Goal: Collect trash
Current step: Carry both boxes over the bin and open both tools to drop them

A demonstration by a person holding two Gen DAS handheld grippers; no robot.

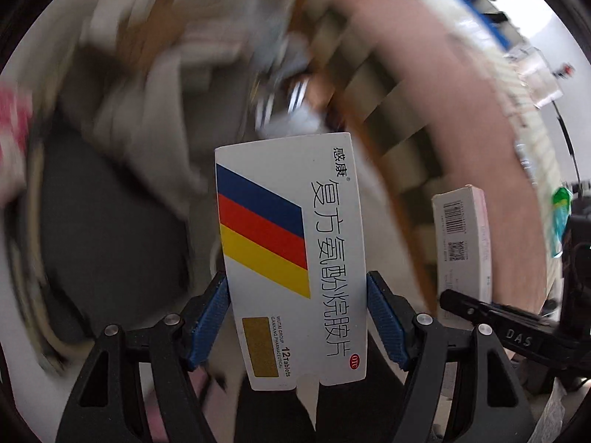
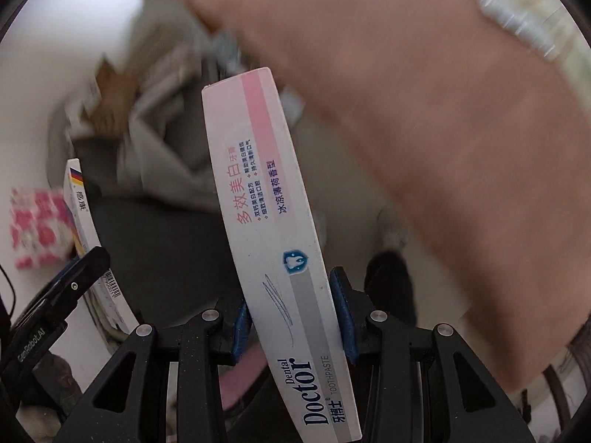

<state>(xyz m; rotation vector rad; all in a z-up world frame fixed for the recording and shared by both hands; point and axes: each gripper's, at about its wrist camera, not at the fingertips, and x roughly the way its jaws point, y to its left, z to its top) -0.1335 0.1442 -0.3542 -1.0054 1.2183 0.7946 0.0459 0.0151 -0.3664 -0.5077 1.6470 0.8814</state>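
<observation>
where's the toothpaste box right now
The toothpaste box is clamped in the right gripper, centre of the right wrist view; in the left wrist view it appears at the right, beside the medicine box.

Background behind the medicine box was motion-blurred; a pink patterned item at nine o'clock was cut by the frame edge. The toothpaste box ran past the six o'clock edge, its lower end unseen. A blurred pinkish mass at two o'clock could not be identified.

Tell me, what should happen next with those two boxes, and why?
Probably carry both on toward the bin. The left gripper already clamps the medicine box, the right gripper the toothpaste box, and the blurred surroundings show no clear drop spot yet.
</observation>
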